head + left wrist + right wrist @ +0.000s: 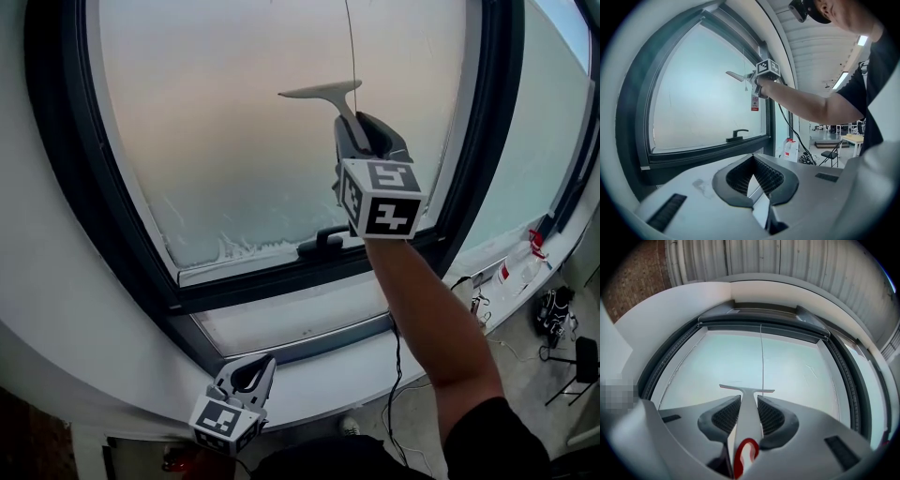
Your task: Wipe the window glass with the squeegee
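Head view: the right claw (362,133) is raised at the end of the person's outstretched arm (433,323) and holds the squeegee (325,92) by its handle. The blade lies level against the upper middle of the window glass (216,141). Whether the rubber edge actually touches the pane is hard to tell from here. The marker cube hides most of the grip. Whitish streaks (246,246) run along the pane's lower edge, just above the dark window handle (328,240). The left claw (249,373) hangs low, in front of the white sill (328,370) and well apart from the glass. A thin cord (352,42) drops from above and is cut off by the top edge.

Left gripper view: the left claw's ribbed pads meet at their tips with nothing between them. Beyond them, the right claw and squeegee show small and high on the pane, with a red tag (754,102) dangling below. A white jug (790,149) and a folding chair (830,156) stand farther back in the room.

Right gripper view: both pads press on the squeegee's pale handle. A red loop (746,453) at the handle's near end is partly cut off by the lower edge. The blade spans crosswise just past the tips, in front of the pane.
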The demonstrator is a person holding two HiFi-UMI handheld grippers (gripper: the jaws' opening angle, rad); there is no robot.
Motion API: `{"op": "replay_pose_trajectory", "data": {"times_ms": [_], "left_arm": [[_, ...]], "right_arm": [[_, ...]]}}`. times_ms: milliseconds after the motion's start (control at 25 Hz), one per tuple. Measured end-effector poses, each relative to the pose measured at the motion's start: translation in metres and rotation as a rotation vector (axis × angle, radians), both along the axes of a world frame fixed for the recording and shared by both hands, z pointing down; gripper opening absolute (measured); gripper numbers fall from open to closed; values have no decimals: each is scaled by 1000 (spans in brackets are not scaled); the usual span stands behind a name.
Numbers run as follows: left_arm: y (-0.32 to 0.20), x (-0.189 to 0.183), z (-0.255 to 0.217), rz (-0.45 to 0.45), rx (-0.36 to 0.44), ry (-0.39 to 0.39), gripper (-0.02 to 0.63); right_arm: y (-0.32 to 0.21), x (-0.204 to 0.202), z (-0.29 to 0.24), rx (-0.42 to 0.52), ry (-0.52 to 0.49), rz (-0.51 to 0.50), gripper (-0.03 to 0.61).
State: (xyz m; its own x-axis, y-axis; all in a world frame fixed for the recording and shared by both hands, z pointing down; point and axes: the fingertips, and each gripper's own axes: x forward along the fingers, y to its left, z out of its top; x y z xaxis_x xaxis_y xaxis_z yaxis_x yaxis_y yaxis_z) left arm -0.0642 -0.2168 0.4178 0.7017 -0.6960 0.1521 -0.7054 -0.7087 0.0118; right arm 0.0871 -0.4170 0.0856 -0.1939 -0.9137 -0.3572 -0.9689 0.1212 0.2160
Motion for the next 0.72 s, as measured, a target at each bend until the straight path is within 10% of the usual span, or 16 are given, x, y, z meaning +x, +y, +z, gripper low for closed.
{"op": "replay_pose_trajectory", "data": {"times_ms": [720], "left_arm": [[8,-16,32,4,-57,-18,2]], "right_arm": [[-4,6,153,-193,-52,52,103]]}}
